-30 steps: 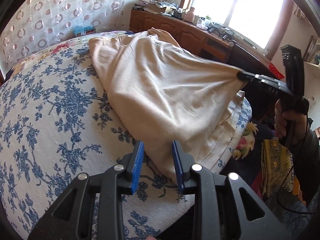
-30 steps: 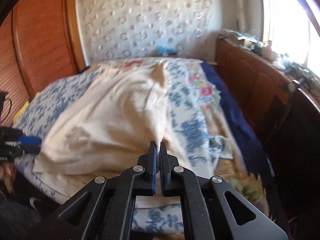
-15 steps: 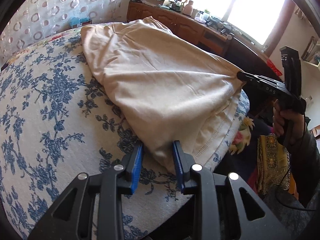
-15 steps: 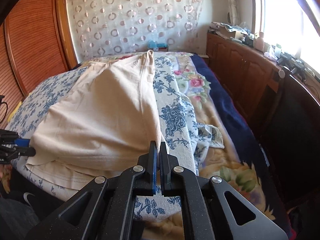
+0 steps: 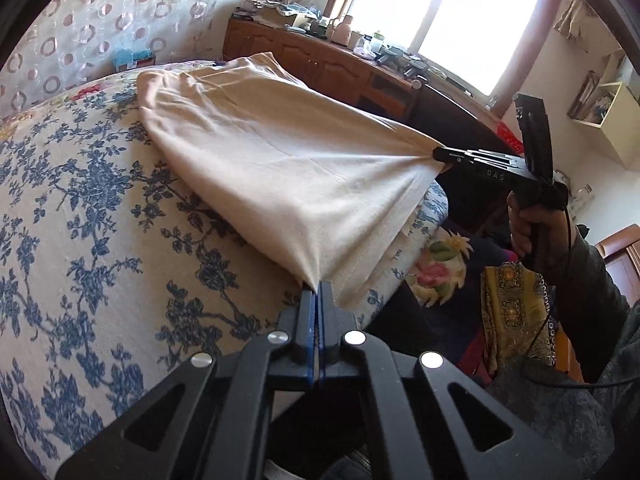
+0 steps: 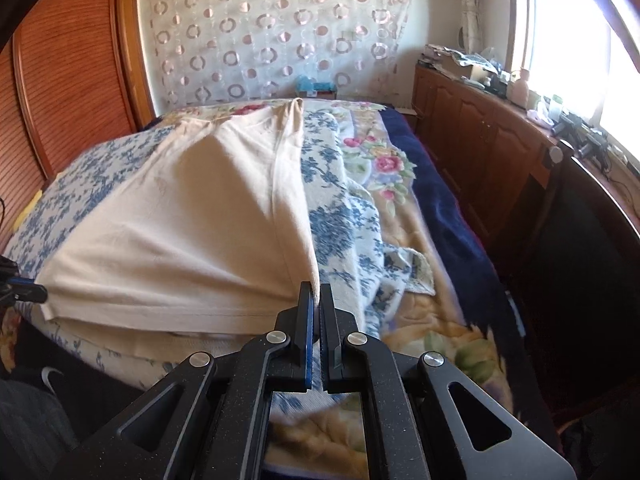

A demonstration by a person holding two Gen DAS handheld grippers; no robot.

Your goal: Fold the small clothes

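A cream garment (image 5: 280, 160) lies on the bed, its near hem lifted and stretched between both grippers. My left gripper (image 5: 319, 286) is shut on the garment's near left corner. My right gripper (image 6: 316, 300) is shut on the near right corner of the garment (image 6: 180, 232). In the left wrist view the right gripper (image 5: 440, 155) pinches the cloth at the right. In the right wrist view the left gripper (image 6: 36, 292) shows at the far left edge. The far end of the garment rests on the bed.
The bed has a blue floral cover (image 5: 80, 220) and a flowered blanket with a dark blue border (image 6: 432, 200). A wooden cabinet (image 6: 480, 128) with clutter runs along the right under the window. A wooden wardrobe (image 6: 68, 80) stands on the left.
My left gripper has closed on the garment's near corner, which it straddled open before. The hem is now pulled taut and raised between the two grippers.
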